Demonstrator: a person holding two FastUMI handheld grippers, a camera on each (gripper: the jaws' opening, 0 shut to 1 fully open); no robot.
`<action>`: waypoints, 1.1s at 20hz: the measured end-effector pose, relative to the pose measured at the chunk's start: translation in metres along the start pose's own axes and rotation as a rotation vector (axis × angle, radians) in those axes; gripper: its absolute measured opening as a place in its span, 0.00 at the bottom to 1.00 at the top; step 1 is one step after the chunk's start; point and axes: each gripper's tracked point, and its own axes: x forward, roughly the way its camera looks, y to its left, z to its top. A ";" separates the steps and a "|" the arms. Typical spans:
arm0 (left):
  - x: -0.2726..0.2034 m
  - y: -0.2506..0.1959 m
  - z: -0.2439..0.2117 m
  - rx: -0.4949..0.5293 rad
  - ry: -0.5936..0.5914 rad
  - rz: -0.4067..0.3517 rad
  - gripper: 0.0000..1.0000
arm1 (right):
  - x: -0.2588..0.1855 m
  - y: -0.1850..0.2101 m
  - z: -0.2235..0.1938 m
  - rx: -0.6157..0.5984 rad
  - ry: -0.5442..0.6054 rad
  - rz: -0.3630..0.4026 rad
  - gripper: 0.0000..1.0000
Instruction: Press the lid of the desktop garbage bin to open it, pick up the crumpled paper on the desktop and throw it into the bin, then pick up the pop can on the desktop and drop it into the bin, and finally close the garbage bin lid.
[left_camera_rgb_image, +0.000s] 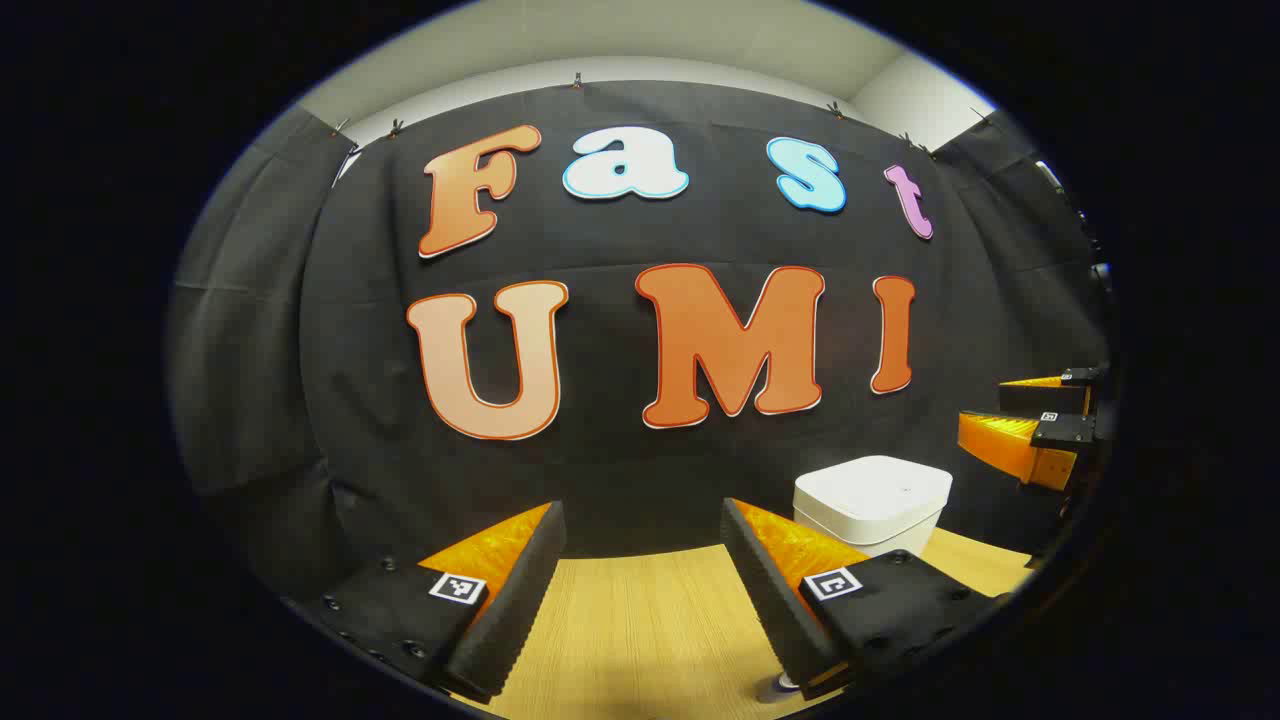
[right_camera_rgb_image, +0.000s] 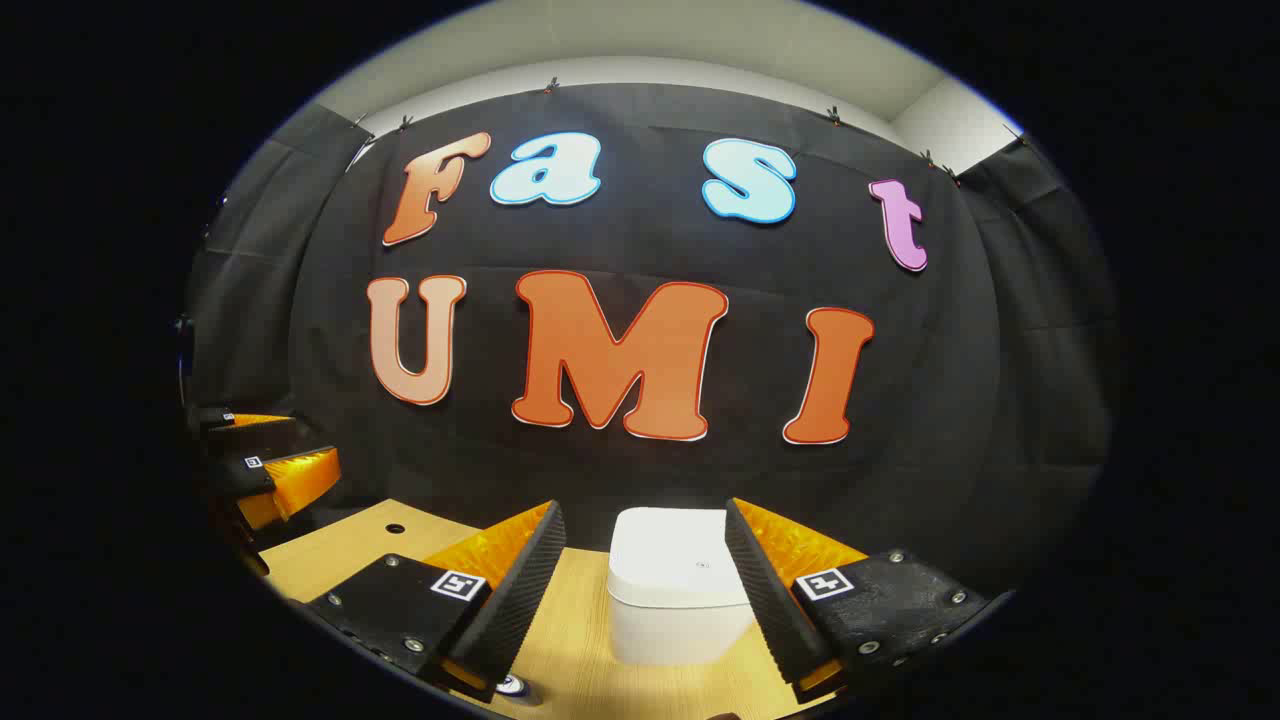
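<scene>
The white garbage bin (right_camera_rgb_image: 680, 585) stands on the wooden table with its lid down, straight ahead of my right gripper (right_camera_rgb_image: 645, 512). That gripper is open, its fingers framing the bin from the near side without touching it. In the left gripper view the bin (left_camera_rgb_image: 872, 500) is ahead to the right of my left gripper (left_camera_rgb_image: 642, 515), which is open and holds nothing. A small round object, possibly the pop can's top (right_camera_rgb_image: 515, 686), peeks out under a finger at the bottom edge. A similar bit (left_camera_rgb_image: 790, 683) lies low in the left gripper view.
The wooden table (left_camera_rgb_image: 640, 620) runs back to the black cloth wall. A small hole (right_camera_rgb_image: 395, 527) sits in the tabletop at the left. The left gripper (right_camera_rgb_image: 255, 455) hangs far left of the right one; the right gripper (left_camera_rgb_image: 1040, 425) is at the far right.
</scene>
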 end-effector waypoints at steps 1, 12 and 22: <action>-0.001 -0.002 -0.001 0.001 0.001 0.003 1.00 | 0.000 0.000 -0.001 -0.004 0.001 0.004 0.97; -0.002 -0.009 -0.008 0.023 0.018 0.008 1.00 | 0.006 -0.009 -0.006 0.014 0.012 0.020 0.96; -0.001 -0.010 -0.012 0.038 0.034 0.027 1.00 | 0.026 -0.037 -0.010 0.006 0.014 -0.015 0.80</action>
